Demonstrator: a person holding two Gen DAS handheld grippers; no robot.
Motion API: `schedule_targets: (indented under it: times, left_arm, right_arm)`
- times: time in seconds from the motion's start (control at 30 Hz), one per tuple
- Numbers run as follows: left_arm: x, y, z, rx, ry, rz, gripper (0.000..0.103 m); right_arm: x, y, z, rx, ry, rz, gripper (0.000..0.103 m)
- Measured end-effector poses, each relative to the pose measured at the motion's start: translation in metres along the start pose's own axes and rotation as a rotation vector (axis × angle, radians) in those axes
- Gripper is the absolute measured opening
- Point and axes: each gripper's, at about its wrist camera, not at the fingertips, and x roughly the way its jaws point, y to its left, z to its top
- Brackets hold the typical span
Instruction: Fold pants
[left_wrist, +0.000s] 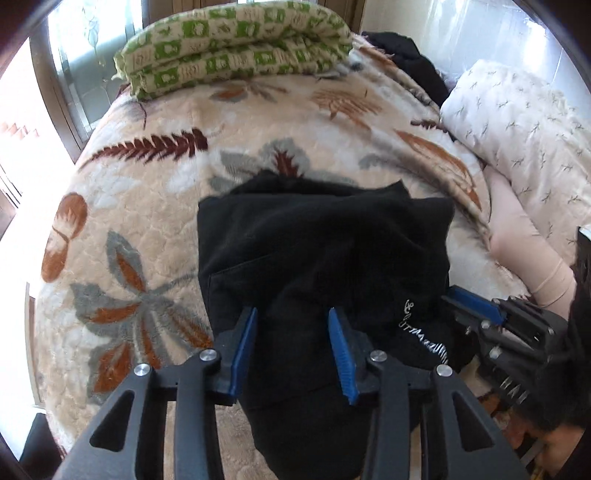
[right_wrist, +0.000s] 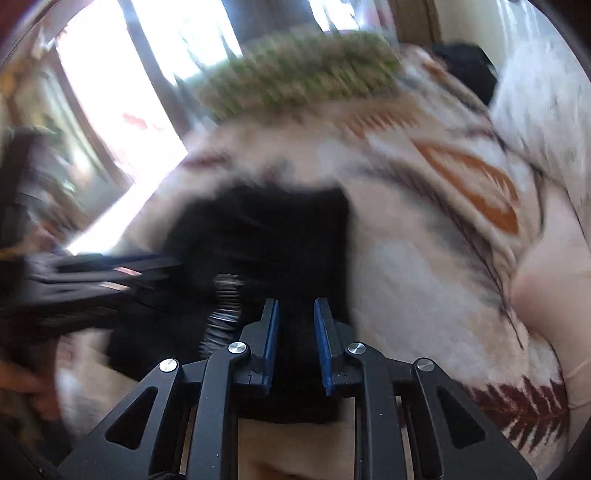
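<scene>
Black pants (left_wrist: 321, 236) lie folded into a thick bundle on the leaf-patterned bed blanket (left_wrist: 147, 184). My left gripper (left_wrist: 293, 317) has its blue pads pressed on a thick fold at the bundle's near end, and cloth hangs below the fingers. White lettering (left_wrist: 421, 332) shows on the cloth to the right. My right gripper (left_wrist: 476, 306) holds the bundle's right side. The right wrist view is blurred. There the right gripper (right_wrist: 295, 310) is nearly closed on a thin fold of the pants (right_wrist: 266, 229), and the left gripper (right_wrist: 110, 273) comes in from the left.
A folded green-checked blanket (left_wrist: 236, 48) lies at the far end of the bed, with dark clothing (left_wrist: 410, 55) beside it. A white pillow (left_wrist: 524, 140) rests at the right. A person's pink sleeve (left_wrist: 528, 258) reaches in from the right. Bright windows (left_wrist: 74, 74) stand to the left.
</scene>
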Motion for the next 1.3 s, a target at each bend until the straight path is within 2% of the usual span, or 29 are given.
schedule_targets:
  times: [0.07, 0.17, 0.2, 0.23, 0.33, 0.37, 0.6, 0.63, 0.67, 0.7, 0.77, 0.8, 0.93, 1.03, 1.2, 1.3]
  left_arm:
    - [-0.009, 0.004, 0.000, -0.020, -0.026, -0.035, 0.042]
    - [-0.026, 0.021, 0.005, -0.092, -0.060, -0.130, 0.042]
    - [-0.030, 0.027, 0.007, -0.118, -0.078, -0.155, 0.042]
    - [-0.035, 0.036, 0.010, -0.143, -0.097, -0.170, 0.042]
    - [-0.034, 0.060, 0.023, -0.207, -0.092, -0.149, 0.047]
    - [-0.031, 0.067, 0.027, -0.228, -0.085, -0.146, 0.047]
    - [0.018, 0.097, 0.051, -0.385, 0.002, -0.206, 0.044]
    - [0.026, 0.098, 0.053, -0.395, 0.016, -0.212, 0.044]
    - [0.032, 0.098, 0.054, -0.399, 0.026, -0.214, 0.040]
    - [0.037, 0.096, 0.056, -0.397, 0.034, -0.214, 0.025]
    - [0.043, 0.092, 0.059, -0.384, 0.033, -0.193, 0.019]
    - [0.043, 0.090, 0.060, -0.379, 0.015, -0.174, 0.016]
    - [0.049, 0.095, 0.061, -0.417, -0.019, -0.161, 0.012]
    - [0.055, 0.094, 0.060, -0.416, -0.020, -0.146, 0.012]
    - [0.054, 0.097, 0.061, -0.427, -0.017, -0.155, 0.013]
    - [0.037, 0.099, 0.059, -0.421, -0.027, -0.168, 0.014]
  right_arm:
    - [-0.005, -0.012, 0.005, 0.084, 0.018, 0.051, 0.019]
    - [-0.023, -0.012, 0.014, 0.103, -0.017, 0.071, 0.023]
    - [-0.028, -0.012, 0.018, 0.107, -0.030, 0.084, 0.026]
    - [-0.032, -0.011, 0.023, 0.106, -0.041, 0.093, 0.036]
    - [-0.035, -0.010, 0.039, 0.097, -0.065, 0.111, 0.050]
    - [-0.034, -0.010, 0.044, 0.097, -0.066, 0.115, 0.051]
    - [0.007, -0.023, 0.077, 0.159, 0.028, 0.202, 0.051]
    - [0.014, -0.025, 0.080, 0.180, 0.043, 0.221, 0.044]
    - [0.019, -0.026, 0.082, 0.196, 0.048, 0.238, 0.034]
    - [0.020, -0.025, 0.083, 0.203, 0.048, 0.244, 0.018]
    - [0.019, -0.022, 0.085, 0.185, 0.024, 0.256, 0.013]
    - [0.016, -0.017, 0.085, 0.144, 0.002, 0.234, 0.012]
    - [0.019, -0.016, 0.082, 0.106, -0.027, 0.141, 0.011]
    - [0.030, -0.018, 0.077, 0.076, -0.007, 0.081, 0.011]
    - [0.037, -0.023, 0.074, 0.073, 0.011, 0.049, 0.012]
    - [0.021, -0.020, 0.078, 0.059, -0.003, 0.024, 0.027]
